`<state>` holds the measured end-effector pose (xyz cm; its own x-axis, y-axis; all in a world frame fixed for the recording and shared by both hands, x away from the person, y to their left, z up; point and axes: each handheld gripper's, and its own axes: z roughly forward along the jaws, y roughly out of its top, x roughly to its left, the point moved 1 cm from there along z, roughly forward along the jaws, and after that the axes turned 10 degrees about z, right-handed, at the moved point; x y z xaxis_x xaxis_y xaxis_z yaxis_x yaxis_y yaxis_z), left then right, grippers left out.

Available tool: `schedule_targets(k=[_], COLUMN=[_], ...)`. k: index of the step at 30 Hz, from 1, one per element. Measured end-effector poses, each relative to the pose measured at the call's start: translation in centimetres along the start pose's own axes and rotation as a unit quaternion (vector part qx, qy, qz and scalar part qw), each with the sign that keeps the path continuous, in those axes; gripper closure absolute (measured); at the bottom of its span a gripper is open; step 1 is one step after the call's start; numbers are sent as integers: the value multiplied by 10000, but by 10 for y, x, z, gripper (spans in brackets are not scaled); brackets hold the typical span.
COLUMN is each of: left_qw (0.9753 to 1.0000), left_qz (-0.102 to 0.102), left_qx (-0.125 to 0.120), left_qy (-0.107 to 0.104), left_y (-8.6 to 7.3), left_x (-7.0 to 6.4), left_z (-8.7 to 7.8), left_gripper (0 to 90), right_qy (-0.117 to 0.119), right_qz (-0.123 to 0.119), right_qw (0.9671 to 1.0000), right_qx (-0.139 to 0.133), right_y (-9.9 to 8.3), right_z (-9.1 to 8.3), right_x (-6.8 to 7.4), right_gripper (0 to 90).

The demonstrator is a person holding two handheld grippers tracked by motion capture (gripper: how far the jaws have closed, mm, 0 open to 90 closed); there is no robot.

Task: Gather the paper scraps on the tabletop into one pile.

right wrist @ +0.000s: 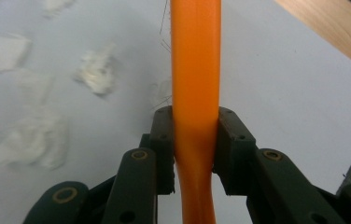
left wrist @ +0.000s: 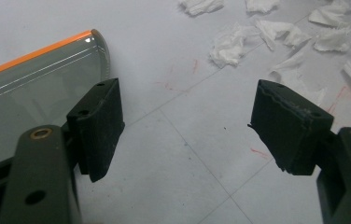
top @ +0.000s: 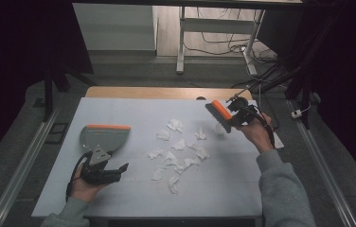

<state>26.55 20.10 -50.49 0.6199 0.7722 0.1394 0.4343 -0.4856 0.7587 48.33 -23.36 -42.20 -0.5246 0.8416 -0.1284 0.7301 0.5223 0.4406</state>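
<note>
Paper scraps (top: 178,153) litter mid-bench (top: 133,198), roughly 15 bits, scattered between dustpan and brush, nothing else in the way. One dustpan (top: 104,137), grey w/ orange lip, lies at bench left, just beside left gripper (top: 114,171), whose jaws are spread wide, nothing in them. One brush (top: 219,115) hovers at bench's far right; right gripper (right wrist: 195,149) jaws clenched on its orange handle.

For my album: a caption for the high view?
Right gripper holds an orange-backed brush above scattered white paper scraps.
</note>
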Motion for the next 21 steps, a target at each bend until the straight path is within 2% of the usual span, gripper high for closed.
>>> schedule_targets(k=[2, 4, 8, 9, 11, 13, 14, 15, 16, 17, 18, 20, 21], left_qw=[10000, 10000, 10000, 10000, 10000, 10000, 10000, 10000, 10000, 10000, 10000, 9999, 9999], left_qz=[9, 12, 7, 5, 12, 16, 25, 30, 32, 36, 44, 70, 85], left_qx=[-13, -7, 16, 17, 14, 4, 10, 6, 4, 7, 11, 18, 16], left_qy=[4, -7, -47, -52, -55, -56, -59, -55, -59, -62, -68, -77, -84], left_y=[0, 0, -1, -1, -1, -1, -1, -1, -1, -1, -1, 0, 0], left_x=[0, 0, 1, 1, 1, 1, 1, 0, 0, 0, 0, -1, -2], left_z=[0, 1, 3, 3, 3, 3, 3, 3, 3, 3, 3, 3, 2], left_gripper=[263, 263, 264, 264, 265, 265, 265, 265, 265, 266, 266, 266, 266], right_qy=[-209, -307, -171, -168, -89, 292, 585, 782, 861, 855, 850, 1107, 1142], right_qz=[-37, -119, -281, -457, -655, -908, -1021, -1167, -1276, -1440, -1461, -1241, -1137], right_qw=[9996, 9985, 9980, 9969, 9954, 9931, 9903, 9869, 9845, 9829, 9834, 9854, 9866], right_qx=[212, 428, 546, 626, 687, 688, 736, 796, 844, 770, 666, 371, 249], right_y=[4, 8, 16, 18, 19, 18, 15, 11, 8, 4, 3, 3, 3], right_z=[15, 28, 40, 41, 40, 34, 29, 25, 22, 15, 10, -5, -11], right_x=[-1, -1, 10, 16, 28, 42, 54, 63, 70, 77, 79, 74, 69], right_gripper=[713, 713, 714, 714, 714, 714, 714, 714, 714, 714, 714, 713, 714])
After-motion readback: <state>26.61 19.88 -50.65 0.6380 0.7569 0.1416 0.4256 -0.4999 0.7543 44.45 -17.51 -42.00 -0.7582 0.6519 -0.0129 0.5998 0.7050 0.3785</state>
